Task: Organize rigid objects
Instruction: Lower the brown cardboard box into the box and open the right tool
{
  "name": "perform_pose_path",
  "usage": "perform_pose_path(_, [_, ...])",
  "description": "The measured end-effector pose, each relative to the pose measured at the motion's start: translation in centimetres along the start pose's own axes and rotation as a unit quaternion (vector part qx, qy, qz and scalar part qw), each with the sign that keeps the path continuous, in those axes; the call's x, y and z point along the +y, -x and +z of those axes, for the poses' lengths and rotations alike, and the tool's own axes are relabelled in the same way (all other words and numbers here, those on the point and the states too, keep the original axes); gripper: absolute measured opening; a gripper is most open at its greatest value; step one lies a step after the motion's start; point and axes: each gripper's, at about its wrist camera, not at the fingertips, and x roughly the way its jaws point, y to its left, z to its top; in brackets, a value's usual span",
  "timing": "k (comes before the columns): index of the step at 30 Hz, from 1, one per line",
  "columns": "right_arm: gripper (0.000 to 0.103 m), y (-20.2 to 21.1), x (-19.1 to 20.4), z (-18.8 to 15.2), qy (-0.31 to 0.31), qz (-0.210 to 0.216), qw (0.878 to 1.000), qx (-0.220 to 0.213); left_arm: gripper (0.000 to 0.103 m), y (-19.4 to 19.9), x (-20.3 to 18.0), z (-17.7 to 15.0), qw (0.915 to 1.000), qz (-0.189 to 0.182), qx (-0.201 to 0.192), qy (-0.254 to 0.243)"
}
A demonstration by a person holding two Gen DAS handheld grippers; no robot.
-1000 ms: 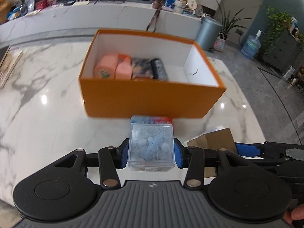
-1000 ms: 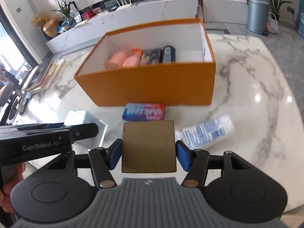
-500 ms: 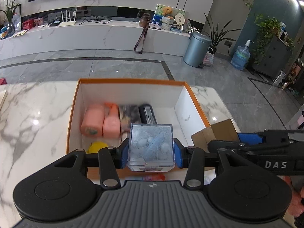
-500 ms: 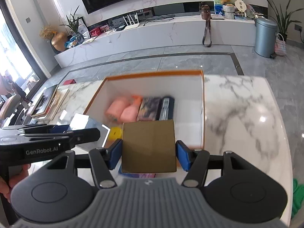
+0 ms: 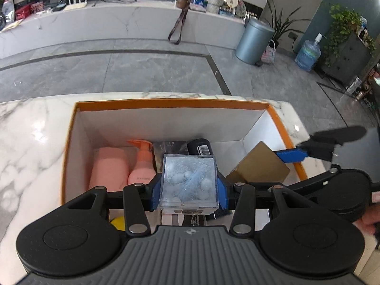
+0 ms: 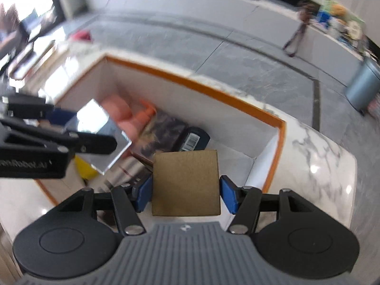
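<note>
Change since earlier: both grippers were in front of the orange box (image 5: 282, 128) with their loads; now they hang over its open inside, and the right one has rolled, so its view is tilted and blurred.
Left gripper (image 5: 188, 187): its blue pads press both sides of a clear plastic cube box (image 5: 188, 178) with small white pieces inside.
Right gripper (image 6: 185, 191): closed on a brown cardboard box (image 6: 185, 182), held tight between the blue pads.
Step in hand: I judge this as carrying both boxes into the orange box, just before placing.
Contents already inside: a pink bottle (image 5: 109, 168), a peach pump bottle (image 5: 142, 163), a dark patterned pack (image 5: 169, 148) and a black tube with a barcode (image 5: 201, 148) lie in a row along the left part; something yellow (image 5: 118, 222) shows near the front wall.
Free place: the white floor at the right end (image 6: 237, 160) looks bare.
Next move needs: lower each box into free floor and only then open the fingers.
In the way: the two grippers are close together and the row of bottles lies under the left one, so they could bump.
</note>
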Motion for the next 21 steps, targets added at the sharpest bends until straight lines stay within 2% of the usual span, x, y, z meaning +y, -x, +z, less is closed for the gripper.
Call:
perform_pose_path(4, [0.062,-2.8,-0.5,1.3,0.082,0.000,0.996,0.042,0.052,-1.6,0.0,0.7,0.9999,-0.003,0.008,-0.010])
perform_pose_path(8, [0.062,-4.7,-0.2,2.1,0.182,0.006,0.981,0.072,0.052,-2.7,0.2,0.9,0.9998,-0.012,0.016,-0.008])
perform_pose_path(12, [0.062,-5.9,0.0,2.3,0.270,0.003,0.959,0.084,0.052,-3.5,0.5,1.5,0.9996,-0.016,0.022,-0.011])
perform_pose_path(16, [0.062,-7.0,0.3,1.9,0.334,0.009,0.938,0.094,0.052,-3.9,0.4,1.7,0.9994,-0.019,0.025,-0.010])
perform_pose_path(19, [0.061,-7.2,0.5,1.6,0.367,0.004,0.926,0.086,0.052,-4.1,0.3,1.8,0.9994,-0.020,0.027,-0.012])
perform_pose_path(21, [0.062,-7.0,0.4,1.6,0.369,-0.003,0.926,0.076,0.052,-4.1,0.2,1.9,0.9993,-0.021,0.028,-0.012])
